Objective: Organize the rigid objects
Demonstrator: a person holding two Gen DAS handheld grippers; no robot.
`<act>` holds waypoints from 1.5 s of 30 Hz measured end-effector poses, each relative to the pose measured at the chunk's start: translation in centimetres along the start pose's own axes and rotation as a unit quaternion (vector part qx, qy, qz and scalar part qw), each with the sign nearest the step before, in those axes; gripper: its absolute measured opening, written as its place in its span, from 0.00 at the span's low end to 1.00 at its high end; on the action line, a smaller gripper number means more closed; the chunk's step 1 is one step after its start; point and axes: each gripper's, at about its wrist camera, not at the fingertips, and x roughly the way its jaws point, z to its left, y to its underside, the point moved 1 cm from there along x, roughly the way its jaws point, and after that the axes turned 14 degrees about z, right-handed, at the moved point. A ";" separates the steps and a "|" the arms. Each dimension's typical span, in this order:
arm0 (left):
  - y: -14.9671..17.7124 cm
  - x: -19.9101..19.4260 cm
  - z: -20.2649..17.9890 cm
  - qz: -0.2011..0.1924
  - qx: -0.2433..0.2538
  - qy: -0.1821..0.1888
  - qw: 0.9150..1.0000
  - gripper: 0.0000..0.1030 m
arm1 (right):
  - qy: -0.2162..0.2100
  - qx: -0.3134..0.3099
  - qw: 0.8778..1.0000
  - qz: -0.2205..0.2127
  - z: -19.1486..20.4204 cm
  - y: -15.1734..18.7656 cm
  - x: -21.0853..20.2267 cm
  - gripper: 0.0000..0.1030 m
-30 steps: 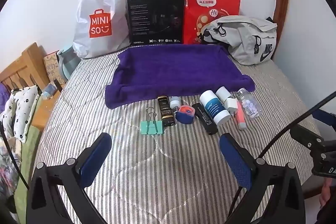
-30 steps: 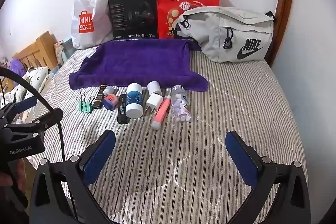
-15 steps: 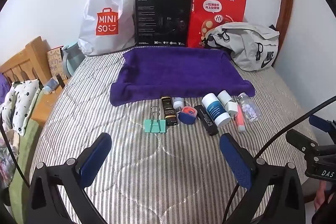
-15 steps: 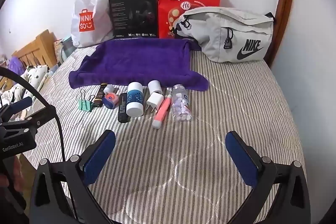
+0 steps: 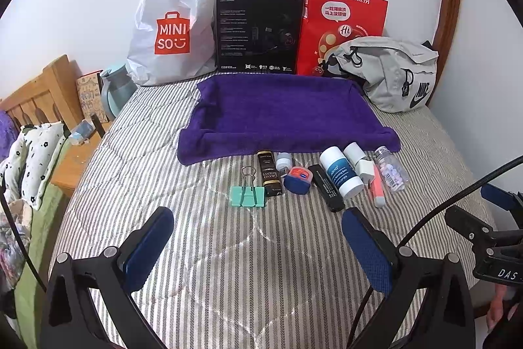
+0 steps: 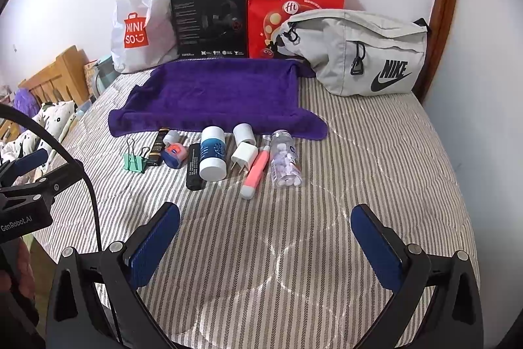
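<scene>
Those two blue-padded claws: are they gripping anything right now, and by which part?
Nothing is held. The left gripper and right gripper both have jaws wide apart above the striped bed.

Lighting is bright, diffuse and even. Shadows are soft and faint. Focus is sharp centrally. Fisheye distortion bends straight edges near the rim; the corners are black. No glare or motion blur.

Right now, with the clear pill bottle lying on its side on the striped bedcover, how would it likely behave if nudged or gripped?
The clear pill bottle lies on its round side, so it would probably roll sideways. Its loose tablets would likely shift. The smooth plastic may slip between pads, though the soft striped bedcover should damp rolling.
</scene>
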 end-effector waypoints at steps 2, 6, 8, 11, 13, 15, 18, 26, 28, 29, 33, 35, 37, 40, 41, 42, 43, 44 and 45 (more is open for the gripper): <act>0.0 0.0 0.1 0.000 0.000 -0.001 1.000 1.00 | 0.002 -0.002 1.000 0.000 0.1 0.0 0.1 1.00; -0.1 -0.1 0.1 -0.001 -0.001 -0.001 1.000 1.00 | 0.006 -0.003 1.000 0.000 0.2 0.1 0.1 1.00; -0.1 -0.1 0.2 -0.003 -0.001 -0.003 1.000 1.00 | 0.006 -0.004 1.000 0.001 0.2 0.1 0.1 1.00; -0.1 -0.2 0.4 -0.004 -0.003 0.002 1.000 1.00 | 0.006 -0.003 1.000 0.001 0.2 0.0 0.1 1.00; -0.1 -0.2 0.4 -0.003 -0.004 0.000 1.000 1.00 | 0.006 -0.003 1.000 0.000 0.2 0.1 0.1 1.00; -0.1 -0.2 0.5 -0.002 -0.004 -0.001 1.000 1.00 | 0.006 -0.003 1.000 0.002 0.2 0.0 0.2 1.00; 0.0 -0.2 0.4 -0.002 -0.005 0.000 1.000 1.00 | 0.006 -0.002 1.000 0.000 0.2 0.0 0.1 1.00; 0.1 -0.3 0.3 -0.001 -0.002 0.000 1.000 1.00 | 0.006 -0.004 1.000 0.001 0.3 0.1 0.0 1.00; 0.1 -0.3 0.3 -0.001 -0.002 0.000 1.000 1.00 | 0.006 -0.004 1.000 0.000 0.2 0.1 0.0 1.00; 0.1 -0.3 0.2 -0.001 -0.002 0.000 1.000 1.00 | 0.006 -0.004 1.000 0.000 0.2 0.1 0.0 1.00; 0.1 -0.3 0.2 -0.001 -0.003 0.000 1.000 1.00 | 0.006 -0.003 1.000 -0.001 0.2 0.1 -0.1 1.00; 0.0 -0.3 0.2 -0.001 -0.002 0.002 1.000 1.00 | 0.006 -0.004 1.000 -0.001 0.1 0.1 -0.1 1.00; 0.0 -0.2 0.2 0.000 -0.002 0.001 1.000 1.00 | 0.009 -0.006 1.000 0.002 0.2 0.1 0.0 1.00; 0.1 -0.2 0.2 0.000 -0.001 0.001 1.000 1.00 | 0.011 -0.006 1.000 0.001 0.2 0.1 0.0 1.00; 0.1 -0.2 0.2 0.001 -0.001 0.001 1.000 1.00 | 0.011 -0.006 1.000 0.002 0.2 0.1 0.0 1.00; 0.1 -0.2 0.2 0.002 -0.002 0.001 1.000 1.00 | 0.010 -0.006 1.000 0.003 0.2 0.1 0.0 1.00; 0.1 -0.2 0.3 0.002 -0.002 0.002 1.000 1.00 | 0.010 -0.006 1.000 0.003 0.2 0.2 0.0 1.00; 0.1 -0.2 0.3 0.002 -0.002 0.003 1.000 1.00 | 0.011 -0.006 1.000 0.003 0.2 0.2 0.1 1.00; 0.1 -0.2 0.3 0.003 -0.001 0.003 1.000 1.00 | 0.011 -0.007 1.000 0.004 0.2 0.1 0.0 1.00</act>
